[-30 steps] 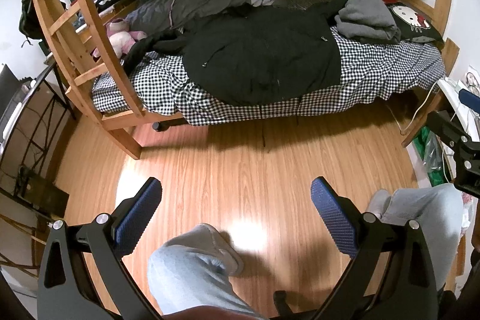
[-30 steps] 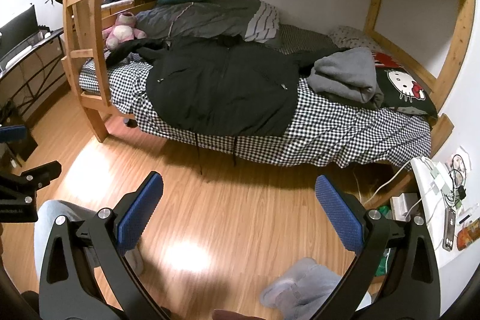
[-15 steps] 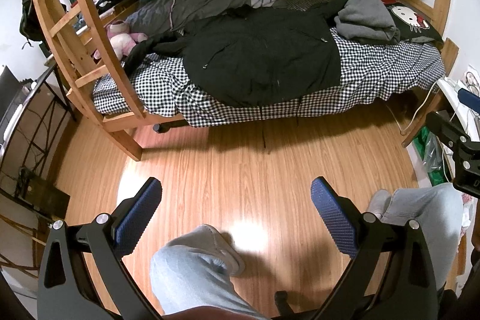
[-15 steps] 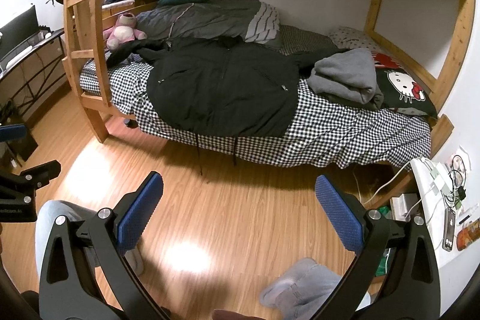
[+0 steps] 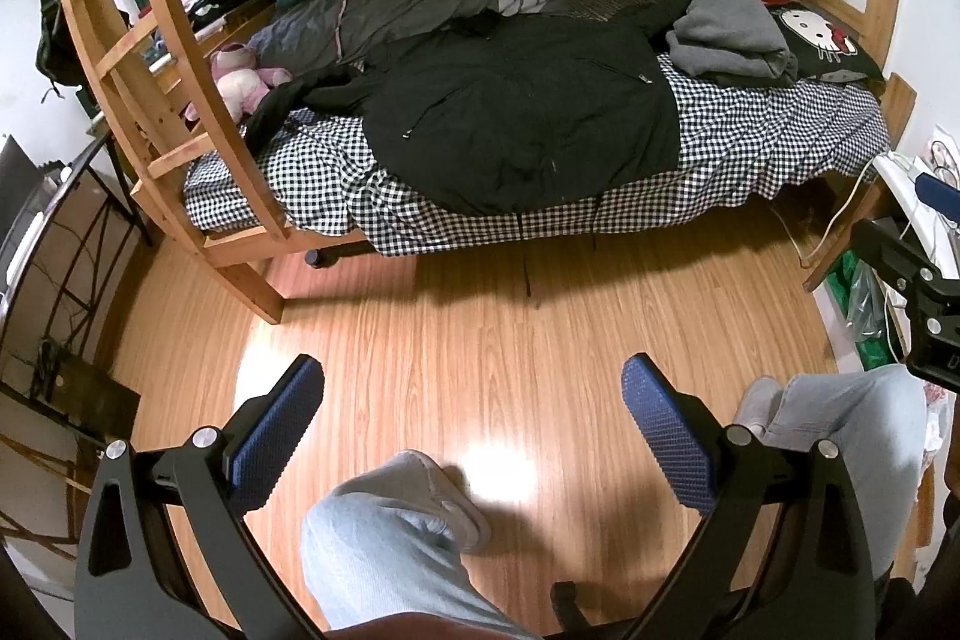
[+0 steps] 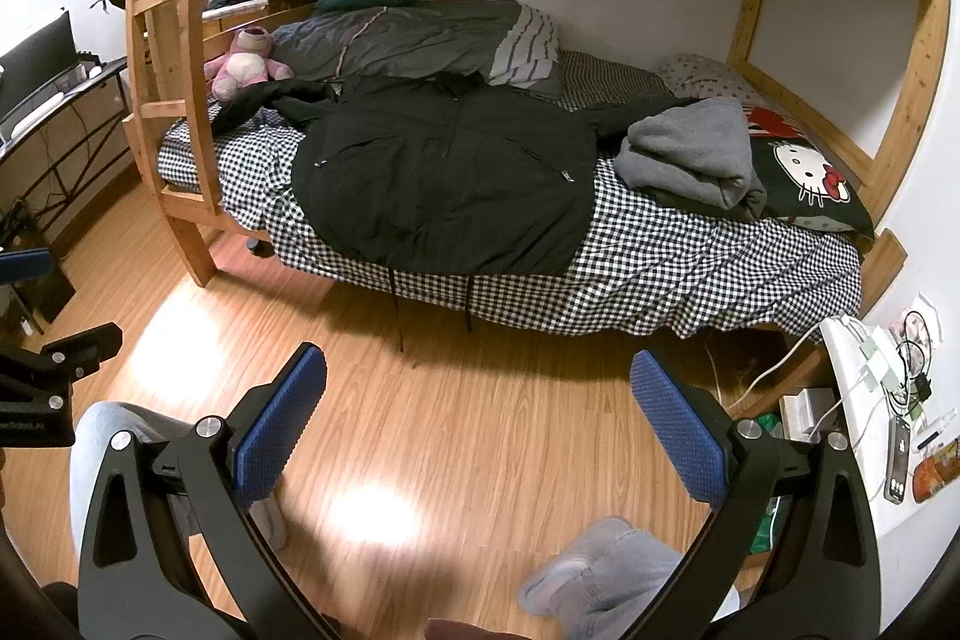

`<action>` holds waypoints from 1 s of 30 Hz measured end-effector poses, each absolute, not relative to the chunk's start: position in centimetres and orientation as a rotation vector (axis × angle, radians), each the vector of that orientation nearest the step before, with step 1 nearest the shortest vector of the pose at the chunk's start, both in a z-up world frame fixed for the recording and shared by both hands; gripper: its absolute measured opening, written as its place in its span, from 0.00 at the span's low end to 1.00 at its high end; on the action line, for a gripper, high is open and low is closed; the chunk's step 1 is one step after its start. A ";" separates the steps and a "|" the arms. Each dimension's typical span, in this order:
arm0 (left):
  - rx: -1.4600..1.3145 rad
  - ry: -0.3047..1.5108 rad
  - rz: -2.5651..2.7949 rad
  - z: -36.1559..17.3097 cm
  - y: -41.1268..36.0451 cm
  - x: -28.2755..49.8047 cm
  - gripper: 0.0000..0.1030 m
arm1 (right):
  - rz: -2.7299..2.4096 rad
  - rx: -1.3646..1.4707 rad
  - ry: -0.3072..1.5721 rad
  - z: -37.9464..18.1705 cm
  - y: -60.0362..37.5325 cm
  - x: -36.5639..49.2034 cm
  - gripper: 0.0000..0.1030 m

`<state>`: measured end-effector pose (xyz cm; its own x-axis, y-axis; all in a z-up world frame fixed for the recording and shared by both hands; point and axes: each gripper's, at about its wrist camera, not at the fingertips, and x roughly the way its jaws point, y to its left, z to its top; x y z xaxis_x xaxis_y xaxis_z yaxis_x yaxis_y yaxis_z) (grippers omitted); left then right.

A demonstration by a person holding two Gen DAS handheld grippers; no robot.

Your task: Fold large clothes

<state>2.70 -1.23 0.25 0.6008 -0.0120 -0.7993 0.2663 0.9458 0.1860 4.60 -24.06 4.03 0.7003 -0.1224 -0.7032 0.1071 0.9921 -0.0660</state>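
Change since earlier frames: almost none; both cameras have held their aim at the bed, and the leg and foot in the left wrist view have shifted only slightly.
Left gripper: jaws spread wide, nothing between the blue pads; it hangs above the wooden floor, well short of the bed.
Right gripper: jaws equally wide apart and empty, also over the floor; part of it shows at the right edge of the left wrist view.
Black jacket: spread flat, front side up, across the checked bedsheet; its hem reaches the near edge of the mattress and two drawcords hang down over the side. One sleeve runs out toward the ladder end, the other toward the grey garment.
Grey sweatshirt: bunched in a heap just beside the jacket, lying partly on a black cartoon-cat pillow.
Grey duvet: pushed against the wall behind the jacket.
Pink plush toy: at the ladder end of the bed, near the outstretched sleeve.
Wooden ladder: stands at the left end of the bunk frame.
Person: legs in light grey trousers and pale slippers on the floor below both grippers.
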 end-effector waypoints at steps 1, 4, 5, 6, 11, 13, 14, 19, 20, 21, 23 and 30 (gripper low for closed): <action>0.301 0.916 -0.164 0.2 -1.3 2.7 0.95 | -0.128 -0.020 0.786 4.0 -24.1 4.6 0.97; 0.301 0.920 -0.163 0.2 -1.3 2.9 0.95 | -0.127 -0.019 0.792 3.8 -24.2 4.7 0.97; 0.300 0.921 -0.163 0.0 -1.3 3.0 0.95 | -0.127 -0.019 0.794 3.8 -24.3 4.9 0.97; 0.300 0.923 -0.163 0.0 -1.3 3.0 0.95 | -0.126 -0.018 0.797 3.7 -24.4 5.0 0.97; 0.305 0.930 -0.164 -0.6 -1.3 3.9 0.95 | -0.127 -0.009 0.806 3.3 -24.8 6.1 0.97; 0.304 0.935 -0.163 -0.9 -1.4 4.3 0.95 | -0.127 -0.010 0.811 3.0 -24.8 6.6 0.97; 0.302 0.942 -0.161 -1.1 -1.3 4.7 0.95 | -0.126 -0.010 0.814 2.7 -24.7 6.8 0.97; 0.260 0.984 -0.143 -2.0 -1.0 7.4 0.95 | -0.116 -0.010 0.829 2.0 -25.2 9.0 0.97; 0.252 0.988 -0.139 -2.1 -1.0 7.8 0.95 | -0.115 -0.008 0.827 2.1 -25.3 9.5 0.97; 0.246 0.988 -0.127 -2.0 -1.0 8.5 0.95 | -0.110 -0.010 0.821 2.2 -25.5 10.2 0.97; 0.252 0.970 -0.097 -1.6 -1.1 9.8 0.95 | -0.102 -0.026 0.812 2.3 -25.6 11.7 0.97; 0.252 0.979 0.032 -3.0 0.3 16.8 0.95 | -0.080 -0.041 0.810 1.5 -27.9 18.6 0.97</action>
